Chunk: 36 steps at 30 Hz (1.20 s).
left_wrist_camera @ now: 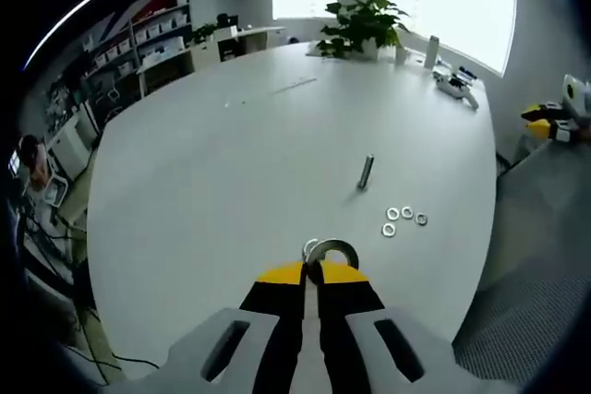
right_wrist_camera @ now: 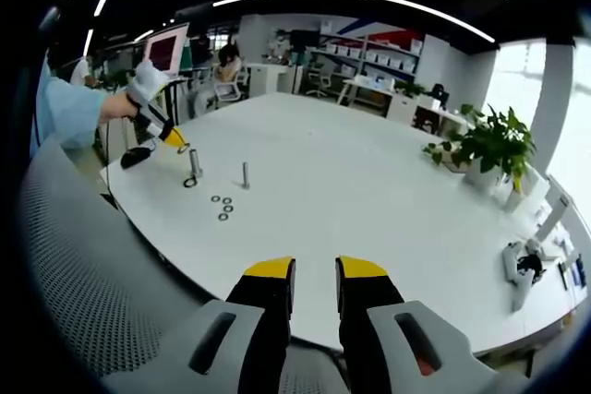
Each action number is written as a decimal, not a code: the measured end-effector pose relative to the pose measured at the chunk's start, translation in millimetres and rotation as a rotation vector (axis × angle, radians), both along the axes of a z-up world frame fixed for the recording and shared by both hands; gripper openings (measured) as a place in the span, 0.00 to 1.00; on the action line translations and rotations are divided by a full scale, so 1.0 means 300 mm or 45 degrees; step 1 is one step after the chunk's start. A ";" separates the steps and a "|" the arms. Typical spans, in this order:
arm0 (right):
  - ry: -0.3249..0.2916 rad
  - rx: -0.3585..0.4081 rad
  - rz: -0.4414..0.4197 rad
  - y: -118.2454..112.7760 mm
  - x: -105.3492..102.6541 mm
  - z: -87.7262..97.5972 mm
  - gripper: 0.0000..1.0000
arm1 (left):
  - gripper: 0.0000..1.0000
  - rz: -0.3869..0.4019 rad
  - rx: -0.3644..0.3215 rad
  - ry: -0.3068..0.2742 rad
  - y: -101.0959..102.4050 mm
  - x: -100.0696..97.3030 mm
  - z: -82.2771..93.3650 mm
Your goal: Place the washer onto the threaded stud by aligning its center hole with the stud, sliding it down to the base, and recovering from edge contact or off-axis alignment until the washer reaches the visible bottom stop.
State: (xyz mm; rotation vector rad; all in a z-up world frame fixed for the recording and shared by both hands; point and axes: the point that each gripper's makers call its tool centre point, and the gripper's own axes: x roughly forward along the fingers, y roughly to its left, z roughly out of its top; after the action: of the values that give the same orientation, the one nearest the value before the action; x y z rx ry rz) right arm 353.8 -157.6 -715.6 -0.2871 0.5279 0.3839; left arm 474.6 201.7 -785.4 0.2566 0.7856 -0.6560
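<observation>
Left claw (left_wrist_camera: 312, 274) pinches round metal washer (left_wrist_camera: 331, 253); threaded stud (left_wrist_camera: 366, 173) upright.

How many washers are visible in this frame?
5, maybe more hidden: four loose washers clustered beside the threaded stud, one washer gripped by the left gripper.

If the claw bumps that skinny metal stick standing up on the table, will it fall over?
Probably yes. The stud stands tall and thin on the smooth white table, so a sideways bump would likely tip it. It looks round, so once down it might roll. It appears to be stiff metal, so it shouldn't bend. The left claw already pinches a washer.
</observation>
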 end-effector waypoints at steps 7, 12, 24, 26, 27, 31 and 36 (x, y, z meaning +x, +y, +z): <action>-0.005 0.002 -0.003 -0.002 0.002 0.003 0.20 | 0.02 -0.002 0.011 0.008 -0.021 0.037 -0.018; -0.005 0.003 -0.005 -0.004 0.003 0.002 0.20 | 0.02 -0.010 0.039 0.033 -0.025 0.047 -0.043; -0.012 0.008 -0.009 -0.006 0.006 0.004 0.20 | 0.02 -0.001 0.047 0.045 -0.014 0.056 -0.055; -0.012 0.009 -0.009 -0.007 0.007 0.004 0.20 | 0.02 -0.005 0.055 0.046 -0.016 0.058 -0.054; -0.011 0.008 -0.009 -0.007 0.006 0.003 0.20 | 0.02 -0.011 0.064 0.044 -0.018 0.058 -0.054; -0.013 0.009 -0.007 -0.006 0.007 0.003 0.20 | 0.02 -0.034 0.094 0.037 -0.022 0.060 -0.055; -0.013 0.008 -0.007 -0.007 0.006 0.003 0.20 | 0.02 -0.042 0.109 0.040 -0.022 0.060 -0.054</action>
State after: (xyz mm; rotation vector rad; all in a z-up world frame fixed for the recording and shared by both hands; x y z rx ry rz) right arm 355.8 -159.7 -714.8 -0.2814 0.5176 0.3785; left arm 492.6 194.9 -801.7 0.3390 0.8419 -0.6594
